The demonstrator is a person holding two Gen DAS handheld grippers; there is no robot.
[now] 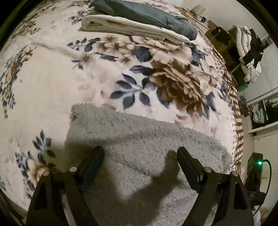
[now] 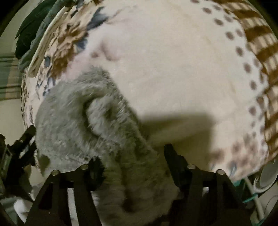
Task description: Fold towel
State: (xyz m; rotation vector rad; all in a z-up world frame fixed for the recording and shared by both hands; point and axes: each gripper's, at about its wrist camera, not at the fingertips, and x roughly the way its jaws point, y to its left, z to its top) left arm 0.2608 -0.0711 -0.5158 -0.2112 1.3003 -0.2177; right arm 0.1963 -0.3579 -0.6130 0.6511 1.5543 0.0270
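Left claw (image 1: 140, 153): fingers spread wide, empty, above the flat grey towel (image 1: 139, 139).
Right claw (image 2: 133, 156): fingers apart; bunched towel (image 2: 83, 121) between them, grip uncertain.
Bed blanket (image 1: 52, 83): under towel.
Folded clothes (image 1: 139, 22): 12 o'clock.

Worked over a bed under a cream fleece blanket (image 1: 52, 83), printed with brown flowers and blue-grey leaves; dotted band and brown check border ran along its edge (image 2: 257, 43). At the far side sat a folded cream cloth (image 1: 132, 29) with folded jeans (image 1: 147, 15) on top, touching. Beyond my right edge of the bed: pale wall (image 1: 271, 78), a brown wooden unit, white and black clothes (image 1: 248, 52) hanging in a heap, a shelf with more fabric lower down. Warm dim light from above and behind threw hard shadows on the bedding. Far background was blurred in my right view.
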